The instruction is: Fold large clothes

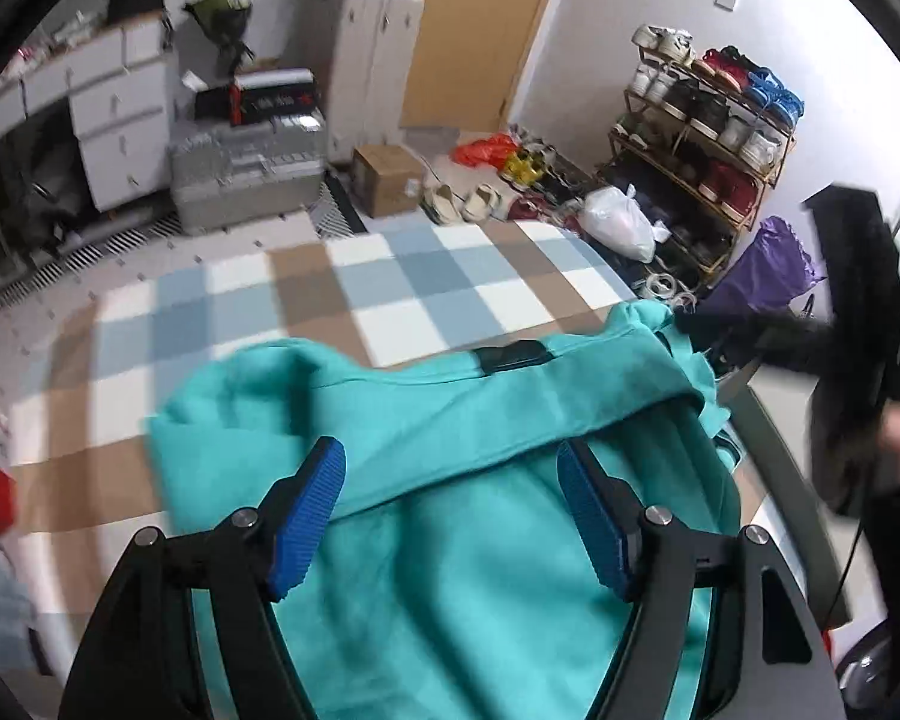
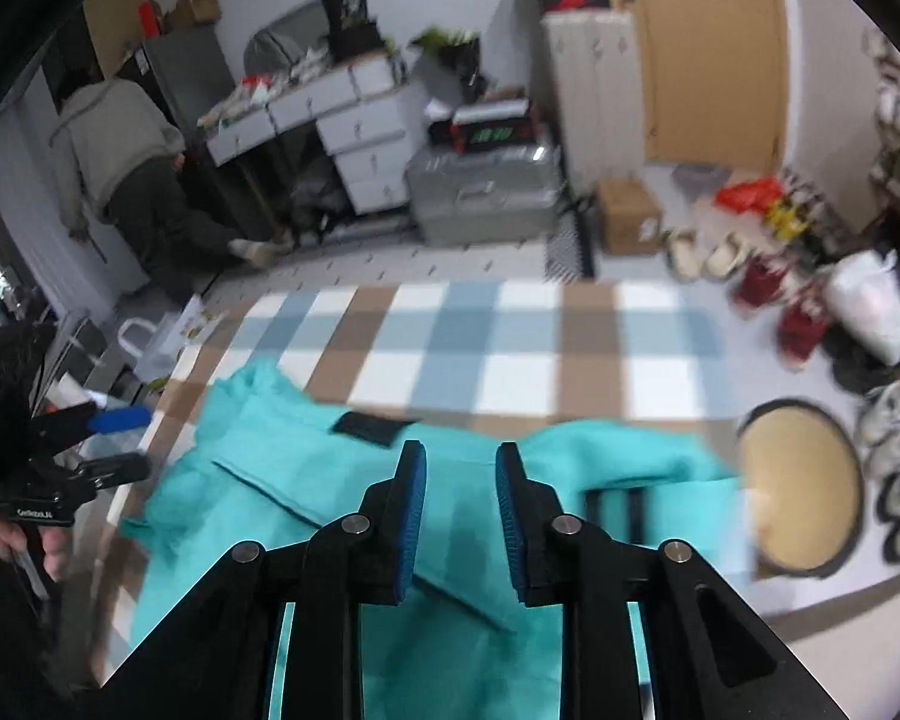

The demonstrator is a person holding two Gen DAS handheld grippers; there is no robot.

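Left wrist view: we see the left gripper (image 1: 450,516) with its blue pads (image 1: 306,516) spread wide, nothing pinched between them, hovering over the teal garment (image 1: 450,420). The garment lies rumpled on the checked blanket (image 1: 390,276), a folded edge running across between the pads, and a small black patch (image 1: 513,355) sits near its far edge. At the right edge, blurred, the right gripper (image 1: 726,330) is near the garment's far right corner; we cannot tell from here whether it touches. Behind: a shoe rack (image 1: 702,138), a cardboard box (image 1: 387,177), a silver case (image 1: 246,174), white drawers (image 1: 120,114). Right wrist view: the right gripper (image 2: 461,504) has its pads close together with a narrow gap showing, no cloth caught in it; the teal garment (image 2: 306,492) lies below on the blanket (image 2: 510,348), black patch (image 2: 369,423) just ahead. The left gripper (image 2: 111,441) shows at the left, held in a hand (image 2: 24,540), pads apart. A person (image 2: 132,168) crouches by the drawers (image 2: 360,138). A round tan cushion (image 2: 798,492) sits to the right.
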